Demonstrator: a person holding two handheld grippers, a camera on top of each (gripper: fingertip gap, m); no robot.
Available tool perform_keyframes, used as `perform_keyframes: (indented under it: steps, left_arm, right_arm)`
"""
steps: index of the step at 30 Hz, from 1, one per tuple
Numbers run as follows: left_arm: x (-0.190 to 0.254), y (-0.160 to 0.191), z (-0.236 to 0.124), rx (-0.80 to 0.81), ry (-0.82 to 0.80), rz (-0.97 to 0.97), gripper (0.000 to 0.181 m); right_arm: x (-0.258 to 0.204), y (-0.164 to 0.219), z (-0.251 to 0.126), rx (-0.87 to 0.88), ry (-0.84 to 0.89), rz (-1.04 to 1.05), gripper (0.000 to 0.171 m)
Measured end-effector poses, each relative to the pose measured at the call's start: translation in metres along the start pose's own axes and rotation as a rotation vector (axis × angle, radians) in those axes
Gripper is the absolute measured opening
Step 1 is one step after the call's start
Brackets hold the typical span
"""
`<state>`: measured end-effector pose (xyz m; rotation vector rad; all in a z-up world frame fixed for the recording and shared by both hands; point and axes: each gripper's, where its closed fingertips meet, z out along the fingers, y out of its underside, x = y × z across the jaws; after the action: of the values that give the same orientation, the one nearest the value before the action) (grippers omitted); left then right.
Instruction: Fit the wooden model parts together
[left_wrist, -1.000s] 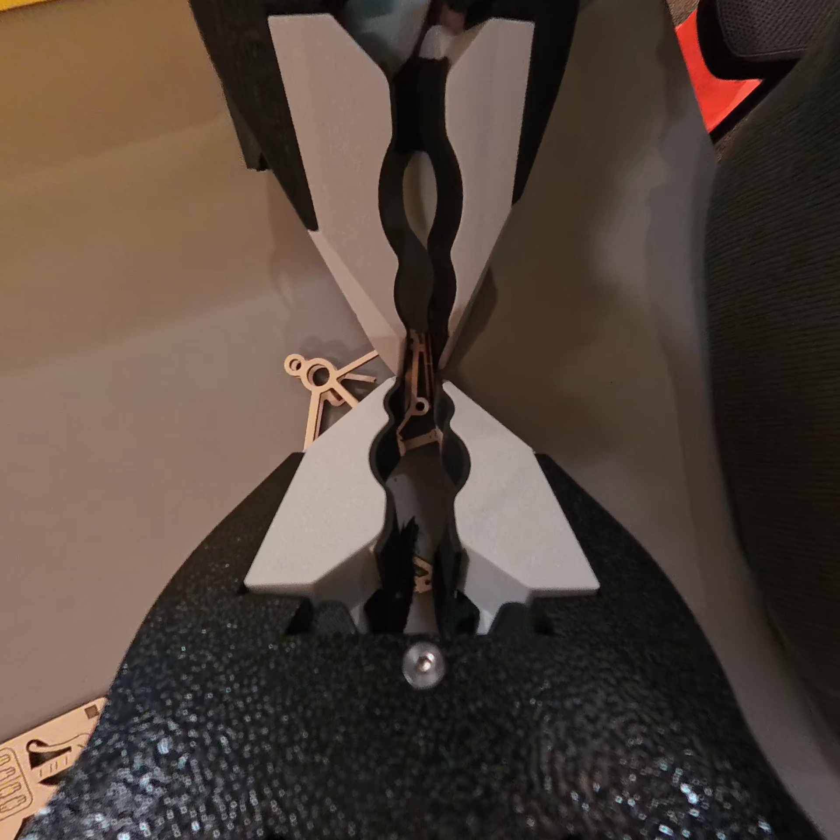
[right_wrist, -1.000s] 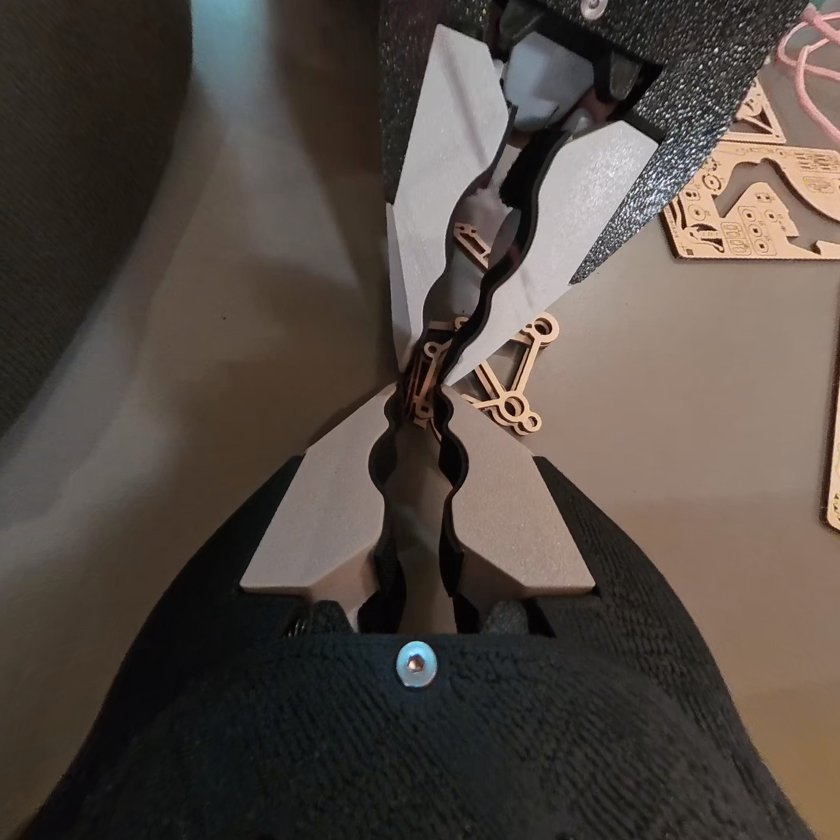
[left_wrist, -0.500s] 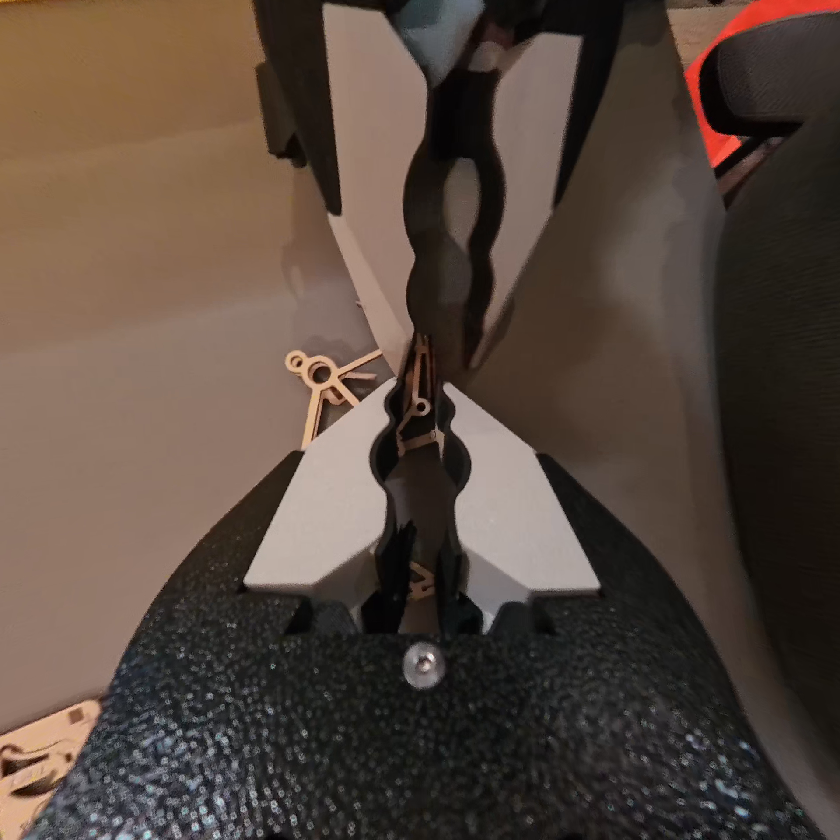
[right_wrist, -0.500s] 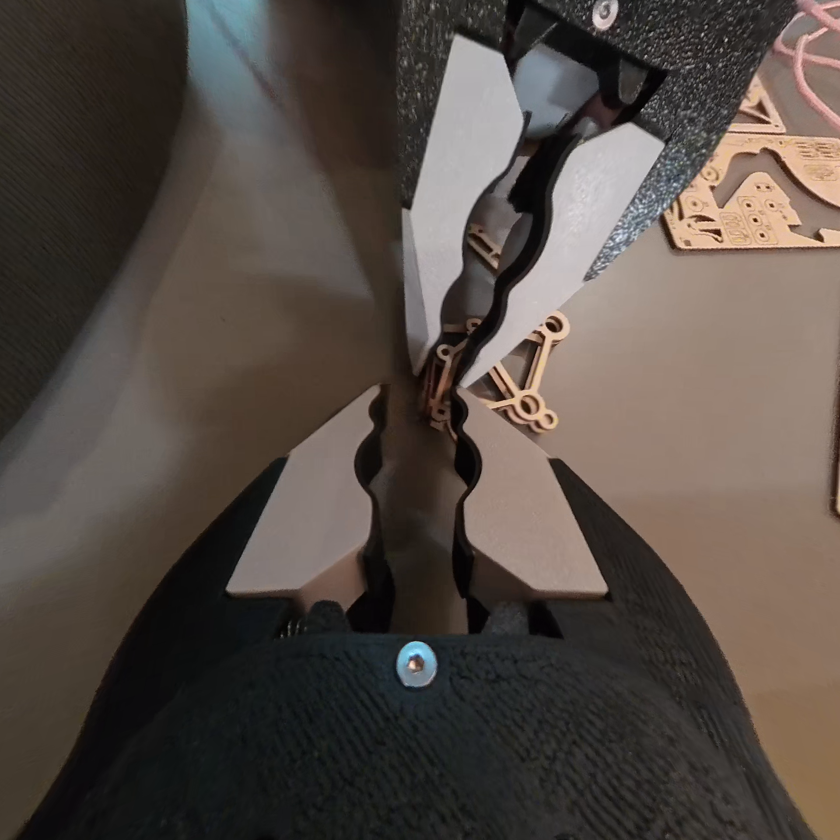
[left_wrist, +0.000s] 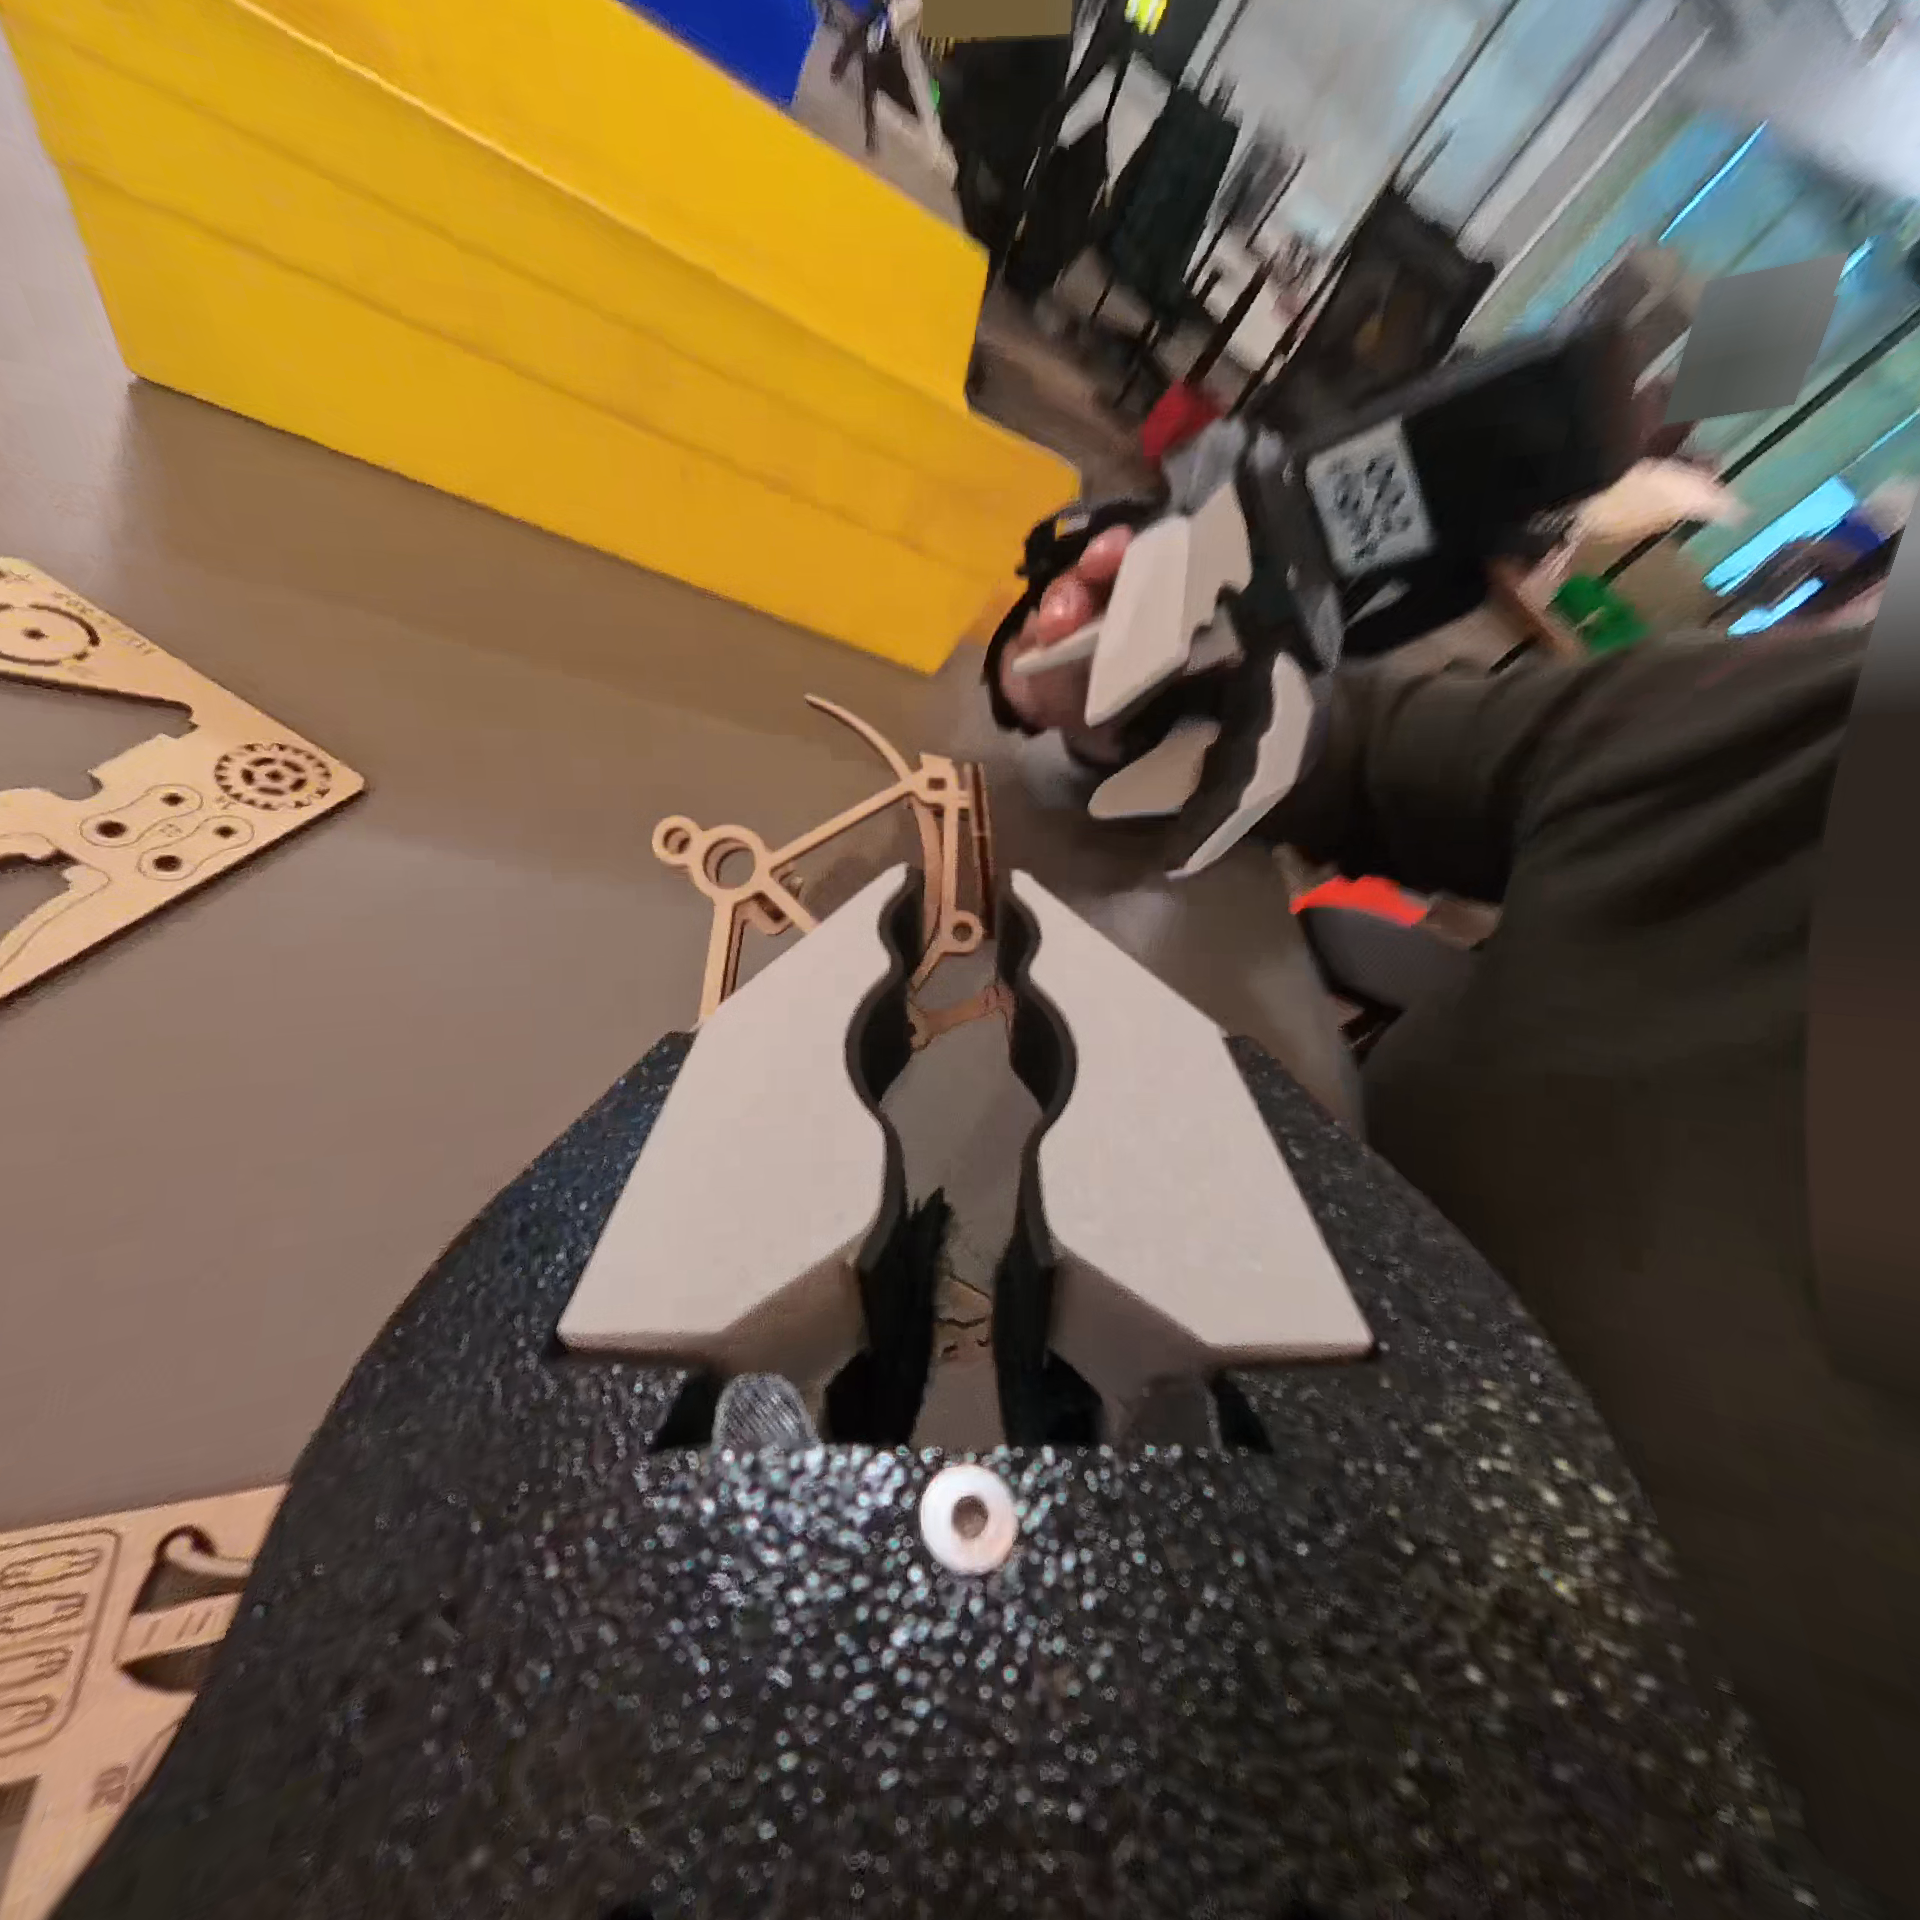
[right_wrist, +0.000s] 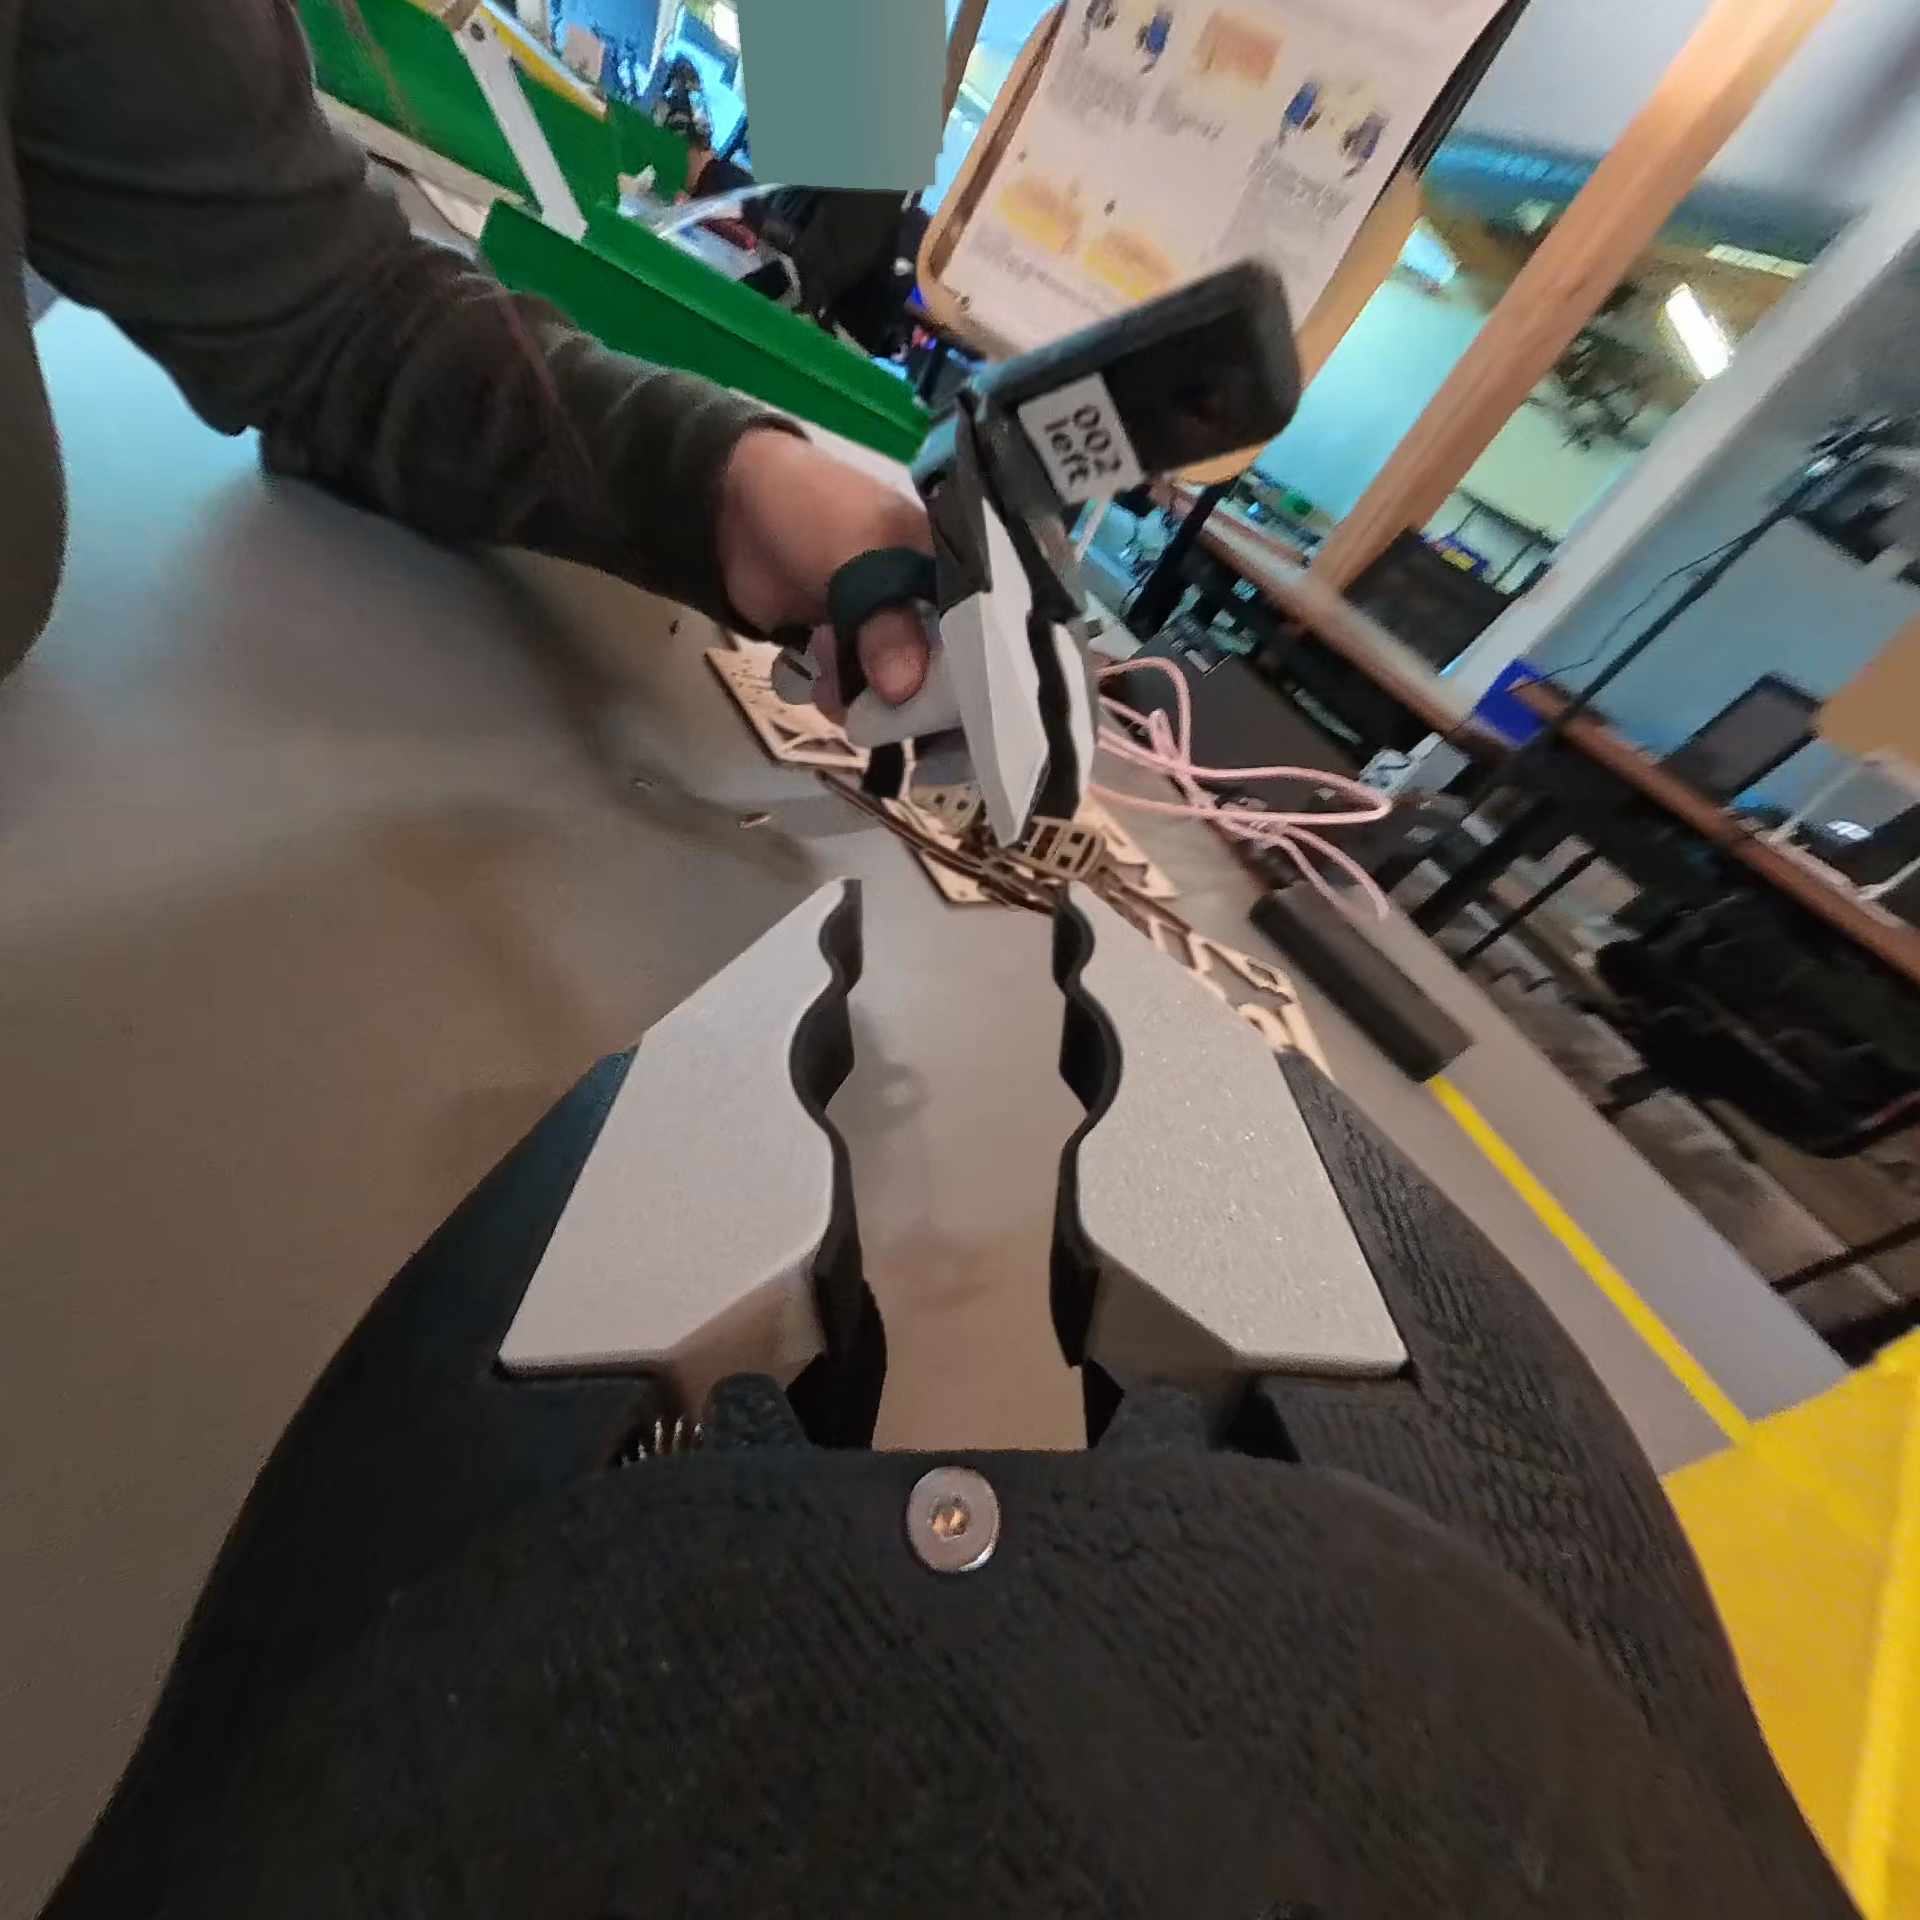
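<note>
The left gripper (left_wrist: 956, 894) pinches the wooden frame (left_wrist: 831, 862) at its tips, low over the table (left_wrist: 416, 987), while the right gripper (right_wrist: 956, 914) hangs spread and empty well apart, so the step looks like fetching a mating part from the sheets (left_wrist: 156, 769).
</note>
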<state>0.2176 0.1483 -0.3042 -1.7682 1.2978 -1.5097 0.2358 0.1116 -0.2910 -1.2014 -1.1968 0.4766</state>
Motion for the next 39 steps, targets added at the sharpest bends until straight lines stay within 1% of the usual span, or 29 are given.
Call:
perform_keyframes:
  steps: [2,6,10,19,32,34,35,39]
  left_arm:
    - [0.0,-0.01,-0.006,0.069,0.044,-0.062,0.011]
    - [0.002,-0.025,-0.016,0.171,0.094,-0.122,0.01]
    - [0.005,-0.032,-0.02,0.219,0.135,-0.164,0.01]
    - [0.011,-0.038,-0.024,0.252,0.182,-0.2,0.01]
    - [0.014,-0.039,-0.024,0.251,0.21,-0.218,0.01]
    - [0.013,-0.035,-0.022,0.226,0.179,-0.183,0.01]
    - [0.011,-0.03,-0.018,0.187,0.132,-0.121,0.01]
    - [0.006,0.007,0.002,-0.098,-0.093,0.259,0.011]
  right_arm:
    - [0.002,-0.003,-0.002,0.007,0.026,-0.033,0.033]
    - [-0.002,0.0,0.001,-0.007,0.017,-0.051,0.03]
    - [-0.006,0.004,0.004,-0.022,-0.006,-0.038,0.028]
    - [-0.01,0.013,0.008,-0.057,-0.026,-0.028,0.026]
    - [-0.011,0.015,0.009,-0.073,-0.034,-0.026,0.025]
    - [-0.011,0.015,0.009,-0.071,-0.028,-0.031,0.025]
    - [-0.009,0.014,0.008,-0.069,-0.02,-0.034,0.025]
    - [-0.001,0.003,0.001,-0.028,0.016,-0.016,0.027]
